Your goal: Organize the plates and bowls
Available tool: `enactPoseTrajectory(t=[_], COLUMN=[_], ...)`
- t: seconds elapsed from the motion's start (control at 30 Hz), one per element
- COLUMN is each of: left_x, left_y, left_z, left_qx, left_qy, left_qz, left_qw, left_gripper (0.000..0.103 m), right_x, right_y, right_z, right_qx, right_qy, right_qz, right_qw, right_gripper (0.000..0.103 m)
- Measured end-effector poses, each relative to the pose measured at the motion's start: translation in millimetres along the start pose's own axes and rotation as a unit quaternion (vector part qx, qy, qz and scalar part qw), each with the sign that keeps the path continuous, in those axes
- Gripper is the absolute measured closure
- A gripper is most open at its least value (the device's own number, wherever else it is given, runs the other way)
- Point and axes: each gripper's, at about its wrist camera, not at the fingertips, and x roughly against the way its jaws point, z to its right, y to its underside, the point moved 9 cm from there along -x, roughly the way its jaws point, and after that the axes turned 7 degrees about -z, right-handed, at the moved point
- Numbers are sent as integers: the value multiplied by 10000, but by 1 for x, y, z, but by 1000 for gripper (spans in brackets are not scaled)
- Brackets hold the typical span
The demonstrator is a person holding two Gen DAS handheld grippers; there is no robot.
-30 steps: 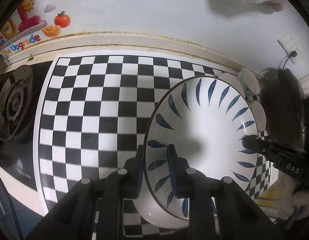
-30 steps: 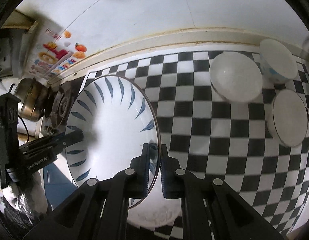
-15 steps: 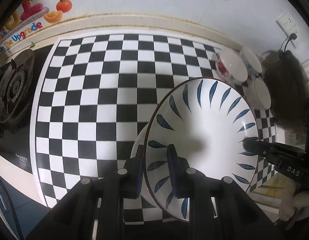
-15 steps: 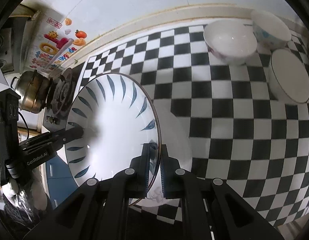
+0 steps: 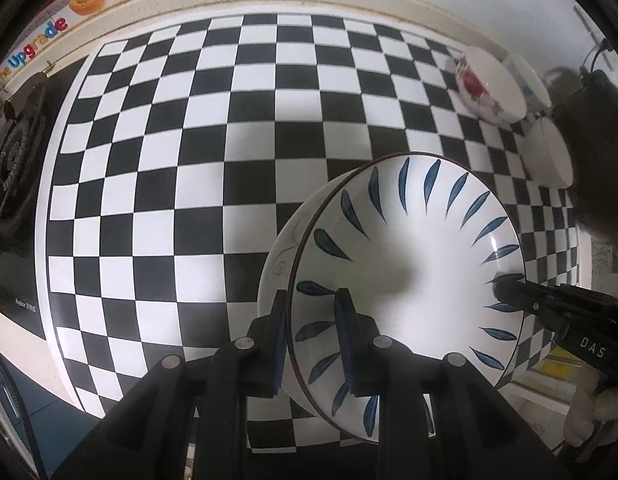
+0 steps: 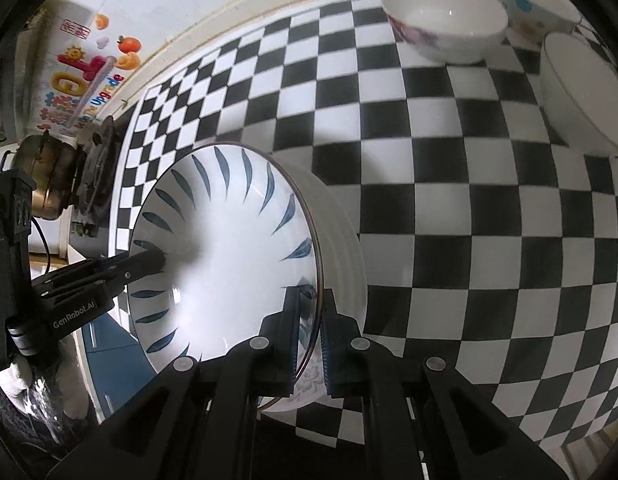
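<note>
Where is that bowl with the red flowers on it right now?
The flowered bowl stands at the far right of the checkered mat, near the wall, beside two other bowls and well beyond the blue-leaf plate.

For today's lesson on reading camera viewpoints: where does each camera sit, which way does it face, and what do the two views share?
Left wrist: sits on the left hand-held gripper, looks steeply down at the checkered mat; its fingers clamp the leaf-pattern plate.
Right wrist: sits on the right hand-held gripper, looks down likewise; its fingers clamp the plate's opposite rim.
Shared: the plate, a white plate beneath, the floral bowl, and each shows the other gripper.
</note>
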Motion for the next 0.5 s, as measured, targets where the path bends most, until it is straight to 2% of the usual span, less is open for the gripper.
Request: enactPoseTrajectory(t=[0.3, 0.5], left_x=[-20, -24], left_y=[7, 8], left_z=[-9, -6], left_qx=[44, 42], left_qy=[-126, -140], left_qz=[-200, -210], left_qw=[9997, 9997], left_gripper=[83, 83], right_x=[-31, -34], right_y=[6, 2], right_z=[6, 10], right_qx=[-42, -42], right_qy=[43, 137], right_qz=[-242, -204], right_qw=[9997, 9997], right_gripper=[92, 92])
